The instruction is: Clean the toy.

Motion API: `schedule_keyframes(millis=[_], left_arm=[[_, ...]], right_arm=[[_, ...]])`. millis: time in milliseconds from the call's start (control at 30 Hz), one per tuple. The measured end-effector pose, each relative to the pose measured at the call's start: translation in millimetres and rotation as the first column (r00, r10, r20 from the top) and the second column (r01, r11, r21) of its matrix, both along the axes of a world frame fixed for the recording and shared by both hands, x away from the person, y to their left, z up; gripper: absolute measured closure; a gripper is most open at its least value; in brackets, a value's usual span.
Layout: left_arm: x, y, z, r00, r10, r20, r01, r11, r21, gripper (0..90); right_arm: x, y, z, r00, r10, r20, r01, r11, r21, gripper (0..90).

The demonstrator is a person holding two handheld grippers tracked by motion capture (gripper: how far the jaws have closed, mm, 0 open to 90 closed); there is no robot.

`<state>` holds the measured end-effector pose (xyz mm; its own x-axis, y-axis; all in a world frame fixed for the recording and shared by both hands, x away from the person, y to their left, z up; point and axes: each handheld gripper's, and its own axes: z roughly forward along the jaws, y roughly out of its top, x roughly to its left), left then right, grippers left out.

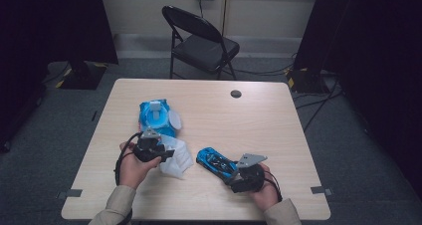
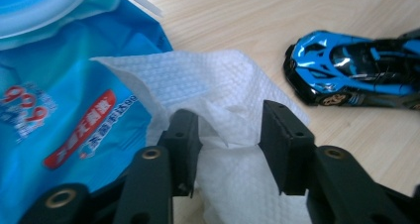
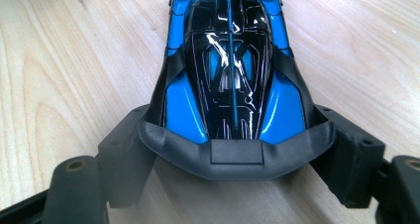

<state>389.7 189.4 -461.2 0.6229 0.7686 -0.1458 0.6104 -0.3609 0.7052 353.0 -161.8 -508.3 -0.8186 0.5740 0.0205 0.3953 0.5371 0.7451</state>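
Your right gripper (image 3: 233, 149) clamped the blue toy car (image 3: 230, 60) by its rear, nose cut off ahead. Your left gripper (image 2: 228, 135) stood apart over the white wipe (image 2: 218, 85), whose near end lay hidden beneath.

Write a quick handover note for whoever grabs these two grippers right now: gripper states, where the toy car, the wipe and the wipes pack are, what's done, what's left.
Left gripper: jaws apart around a fold of the white wipe, pads not visibly pressing it.
Right gripper: shut on the rear of the blue toy car, which rests on the table.
Wipes pack: lies on the table beyond the left gripper, lid open.
Done: one wipe is out of the pack and lies beside it, near the car's front; the car is gripped.
Left, most likely: grip the wipe and wipe the car with it, then close the pack's lid.
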Motion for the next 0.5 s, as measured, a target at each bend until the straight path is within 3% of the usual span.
schedule_keyframes(millis=[67, 167, 233, 267, 333, 400, 500], left_arm=[[-0.7, -4.2, -7.3, 0.9997, -0.005, 0.026, 0.004, 0.9993, 0.036, 44.9], [-1.8, -8.5, -15.2, 0.9991, -0.013, 0.041, 0.010, 0.9981, 0.061, 38.9], [-2.4, -10.2, -19.7, 0.9980, -0.031, 0.054, 0.026, 0.9955, 0.091, 36.8], [-3.2, -11.4, -21.9, 0.9981, -0.033, 0.052, 0.028, 0.9959, 0.086, 36.2], [-4.6, -12.6, -26.3, 0.9971, -0.053, 0.054, 0.046, 0.9906, 0.129, 36.0], [-6.3, -14.0, -31.3, 0.9970, -0.067, 0.038, 0.060, 0.9872, 0.148, 36.2], [-8.4, -12.4, -35.4, 0.9957, -0.067, 0.065, 0.057, 0.9888, 0.138, 35.9]], right_arm=[[0.0, 0.0, 0.0, 1.0000, 0.000, 0.000, 0.000, 1.000, 0.000, 24.1], [0.0, 0.0, 0.0, 1.0000, 0.000, 0.000, 0.000, 1.000, 0.000, 24.0], [0.0, 0.0, 0.0, 1.0000, 0.000, 0.000, 0.000, 1.000, 0.000, 24.1], [0.0, 0.0, 0.0, 1.0000, 0.000, 0.001, 0.000, 1.000, 0.000, 24.0], [0.0, 0.0, 0.0, 1.0000, 0.000, 0.000, 0.000, 1.000, 0.000, 24.0], [0.0, 0.0, 0.0, 1.0000, 0.000, 0.000, 0.000, 1.000, 0.000, 24.0], [0.0, 0.0, 0.0, 1.0000, 0.000, 0.001, 0.000, 1.000, 0.000, 24.1]])
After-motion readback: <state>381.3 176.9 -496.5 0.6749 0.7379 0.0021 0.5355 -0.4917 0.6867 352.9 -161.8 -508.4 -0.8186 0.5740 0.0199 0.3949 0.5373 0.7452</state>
